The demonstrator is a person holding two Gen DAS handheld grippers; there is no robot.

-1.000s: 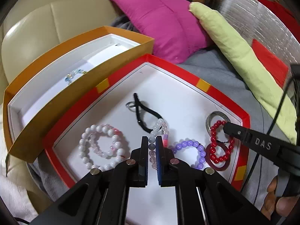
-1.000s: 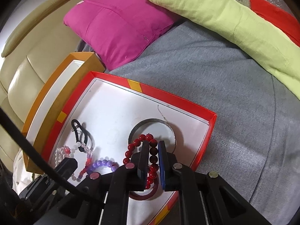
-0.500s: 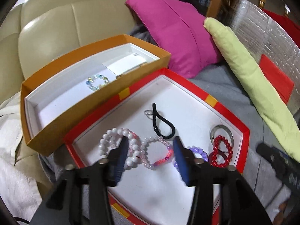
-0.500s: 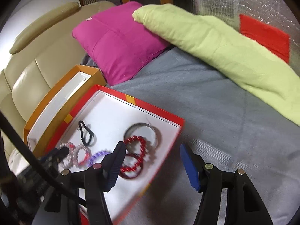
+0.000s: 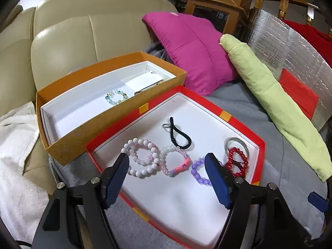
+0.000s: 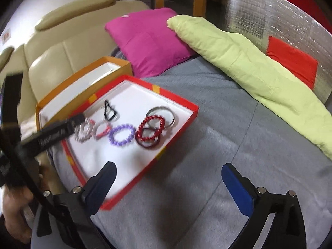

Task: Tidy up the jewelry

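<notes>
Both hand-held grippers spread wide, nothing between the jaws; both have just been opening. Left hand-held gripper (image 5: 167, 169) hangs over the near part of the red tray (image 5: 260, 161), above the beads, touching none. Right hand-held gripper (image 6: 168, 176) is off the tray's right side, over the grey blanket (image 6: 217, 124).

All jewelry lies loose on the tray's white floor. Left to right in the left wrist view: white bead bracelet (image 5: 141, 157), touching it a clear-and-pink bead bracelet (image 5: 176, 161), purple bead bracelet (image 5: 197, 171) partly behind the right finger, red bead bracelet (image 5: 237, 161) overlapping a silver bangle (image 5: 235, 142). Black hair tie (image 5: 179, 134) with a small metal ring sits farther back, mid-tray. Right wrist view, blurred, also shows a dark red ring (image 6: 148, 142) under the red beads.

Orange box (image 5: 83, 132) sits just left of the tray, touching it; inside, a pale blue-yellow bead bracelet (image 5: 116, 97) and a white card (image 5: 143, 81). Pink cushion (image 5: 191, 49) and green bolster (image 5: 276, 103) lie beyond.
</notes>
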